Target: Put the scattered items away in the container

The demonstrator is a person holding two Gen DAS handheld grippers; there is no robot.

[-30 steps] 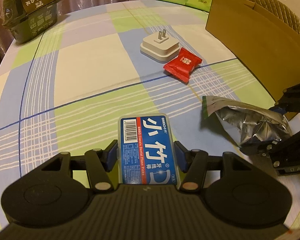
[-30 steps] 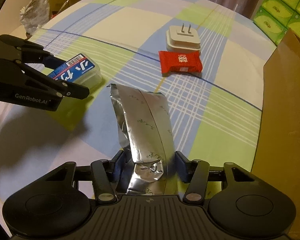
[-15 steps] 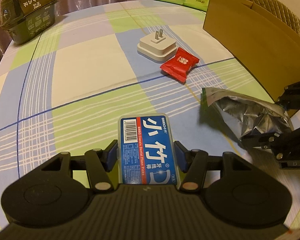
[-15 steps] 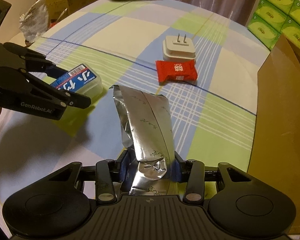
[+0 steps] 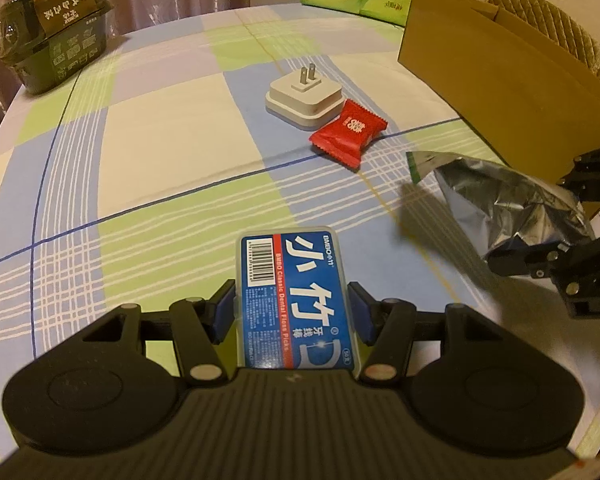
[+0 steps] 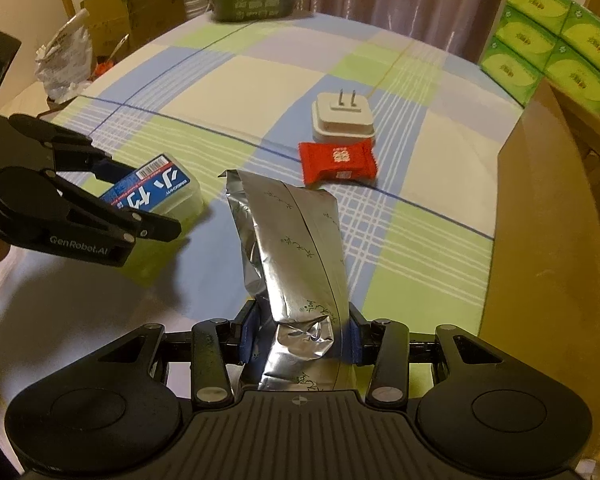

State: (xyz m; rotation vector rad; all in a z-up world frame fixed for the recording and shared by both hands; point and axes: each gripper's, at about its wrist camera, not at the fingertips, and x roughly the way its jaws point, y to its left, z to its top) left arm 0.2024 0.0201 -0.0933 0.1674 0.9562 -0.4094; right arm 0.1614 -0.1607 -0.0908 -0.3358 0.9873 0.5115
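On the checked tablecloth (image 5: pixel 160 152), charger (image 5: pixel 304 96) touches red candy (image 5: pixel 348 134).

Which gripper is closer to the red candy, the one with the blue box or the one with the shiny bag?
Right, probably. The right gripper, holding the silver bag, sits just in front of the red candy; the bag's top nearly reaches it. The left gripper, holding the floss box, is farther back.

The left gripper (image 5: pixel 292 312) has its jaws clamped on the sides of a floss box (image 5: pixel 294 300), held level above the bench. The right gripper (image 6: pixel 298 336) has its jaws pinched on a foil pouch (image 6: pixel 296 252), lifted beside the left one.
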